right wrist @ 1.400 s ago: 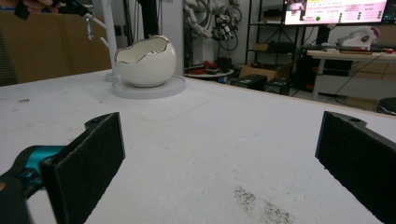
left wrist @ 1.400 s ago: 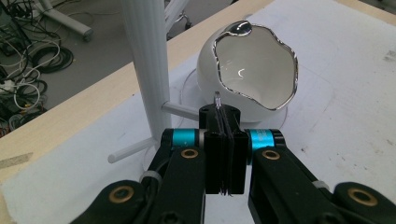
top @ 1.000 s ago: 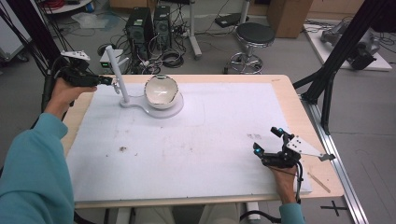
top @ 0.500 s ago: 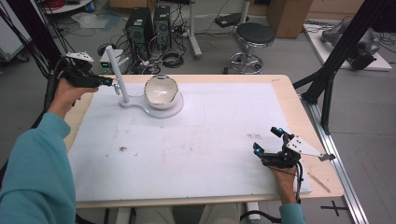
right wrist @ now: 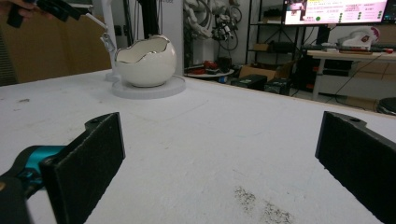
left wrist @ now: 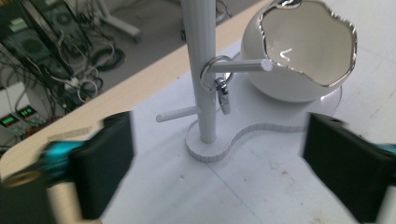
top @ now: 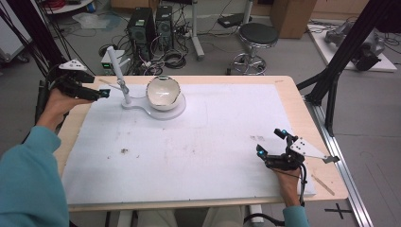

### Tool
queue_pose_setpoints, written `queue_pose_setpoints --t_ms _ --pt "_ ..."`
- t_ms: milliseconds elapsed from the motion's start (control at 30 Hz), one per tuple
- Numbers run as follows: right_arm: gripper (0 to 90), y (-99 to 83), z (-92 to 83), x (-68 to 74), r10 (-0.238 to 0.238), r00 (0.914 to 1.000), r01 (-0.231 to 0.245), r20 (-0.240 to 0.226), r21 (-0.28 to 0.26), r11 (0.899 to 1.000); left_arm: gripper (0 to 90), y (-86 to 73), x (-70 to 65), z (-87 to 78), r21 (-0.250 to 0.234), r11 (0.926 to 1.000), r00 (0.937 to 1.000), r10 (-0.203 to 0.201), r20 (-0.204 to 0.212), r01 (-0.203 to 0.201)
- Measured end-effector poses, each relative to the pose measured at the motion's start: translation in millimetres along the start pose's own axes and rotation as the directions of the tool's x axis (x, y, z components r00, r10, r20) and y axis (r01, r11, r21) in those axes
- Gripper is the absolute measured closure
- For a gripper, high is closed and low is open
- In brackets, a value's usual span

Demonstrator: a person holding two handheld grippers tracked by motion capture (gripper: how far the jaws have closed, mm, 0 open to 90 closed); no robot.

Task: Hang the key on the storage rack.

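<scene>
At the far left our left gripper [top: 105,93] has just been opening its jaws; they stand spread with nothing between them, just clear of the stand [left wrist: 201,70]. The key ring [left wrist: 218,84] hangs on the stand's peg beside the egg bowl [top: 163,93], so we judge the hanging done; what's left is backing off. Far right, our right gripper [top: 271,143] rests spread and empty on the mat [top: 198,142].
</scene>
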State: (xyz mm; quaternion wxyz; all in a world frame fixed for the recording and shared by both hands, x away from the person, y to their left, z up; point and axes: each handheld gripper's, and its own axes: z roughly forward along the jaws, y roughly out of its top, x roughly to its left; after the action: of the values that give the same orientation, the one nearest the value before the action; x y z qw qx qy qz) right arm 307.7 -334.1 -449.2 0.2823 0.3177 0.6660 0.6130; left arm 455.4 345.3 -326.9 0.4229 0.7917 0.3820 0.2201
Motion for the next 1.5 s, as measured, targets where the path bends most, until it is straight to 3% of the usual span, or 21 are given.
queue_pose_setpoints --t_ms 67,133,267,433,500,700,867,933,1000,1067,1133,1200,1267,1400,1500 --pt "0.6 0.0 0.0 0.1 0.003 1.0 -0.003 0.0 0.0 1.0 1.7 -4.6 -4.9 -8.0 -0.037 0.9992 0.9994 -0.016 0.03 0.017" --pt "0.6 0.0 0.0 0.1 0.006 1.0 -0.006 0.001 0.0 1.0 1.7 -9.0 -11.3 -14.5 -0.061 0.9978 0.9993 -0.025 0.029 0.026" --pt "0.6 0.0 0.0 -0.1 0.005 1.0 -0.005 0.001 -0.001 1.0 1.7 -16.9 -30.4 -24.9 -0.101 0.9948 0.9984 0.015 0.055 -0.009" --pt "0.6 0.0 0.0 -0.1 0.005 1.0 -0.005 0.0 0.0 1.0 1.7 -30.4 -64.4 -34.4 -0.192 0.9805 0.9933 0.059 0.1 -0.039" --pt "0.6 0.0 0.0 0.1 0.006 1.0 -0.006 0.001 0.001 1.0 1.7 -36.2 -74.3 -35.4 -0.207 0.9771 0.993 0.07 0.095 -0.049" --pt "0.6 0.1 -0.1 0.1 -0.003 1.0 0.003 0.001 0.003 1.0 1.7 -63.9 -102.6 -42.1 -0.321 0.9468 0.9909 0.057 0.122 -0.015" --pt "0.6 0.0 -0.1 0.1 -0.001 1.0 0.001 0.001 0.001 1.0 1.7 -93.2 -123.4 -43.1 -0.41 0.9116 0.9919 0.023 0.125 0.03" --pt "0.6 0.1 0.0 0.2 -0.006 1.0 0.006 0.004 0.002 1.0 1.7 -106.0 -131.0 -40.9 -0.432 0.9017 0.9936 0.027 0.11 0.023" --pt "0.6 0.1 -0.1 0.1 -0.003 1.0 0.003 0.002 0.002 1.0 1.7 -119.1 -137.5 -38.2 -0.436 0.8998 0.994 0.027 0.106 0.022" --pt "0.6 0.1 0.0 0.1 -0.007 1.0 0.007 0.004 0.002 1.0 1.7 -132.4 -144.4 -34.6 -0.453 0.8897 0.9921 0.003 0.126 0.055" --pt "0.6 0.1 0.2 0.1 -0.01 0.9999 0.01 0.004 0.0 1.0 1.7 -144.0 -151.7 -32.0 -0.463 0.8854 0.9939 0.017 0.109 0.035" --pt "0.6 0.1 0.0 0.2 -0.006 1.0 0.006 0.005 0.001 1.0 1.7 -154.2 -156.6 -30.3 -0.474 0.8795 0.9943 0.012 0.106 0.04" --pt "0.6 0.1 -0.1 0.1 -0.006 1.0 0.006 0.003 0.002 1.0 1.7 -162.1 -159.1 -28.9 -0.488 0.872 0.9961 0.007 0.088 0.037" --pt "0.6 0.1 0.0 0.2 -0.006 1.0 0.006 0.003 0.002 1.0 1.7 -173.1 -159.1 -28.6 -0.512 0.8578 0.9958 0.008 0.091 0.04" --pt "0.6 0.1 0.0 0.1 -0.006 1.0 0.006 0.004 0.002 1.0 1.7 -177.3 -159.6 -31.6 -0.556 0.8294 0.9967 -0.004 0.081 0.049"
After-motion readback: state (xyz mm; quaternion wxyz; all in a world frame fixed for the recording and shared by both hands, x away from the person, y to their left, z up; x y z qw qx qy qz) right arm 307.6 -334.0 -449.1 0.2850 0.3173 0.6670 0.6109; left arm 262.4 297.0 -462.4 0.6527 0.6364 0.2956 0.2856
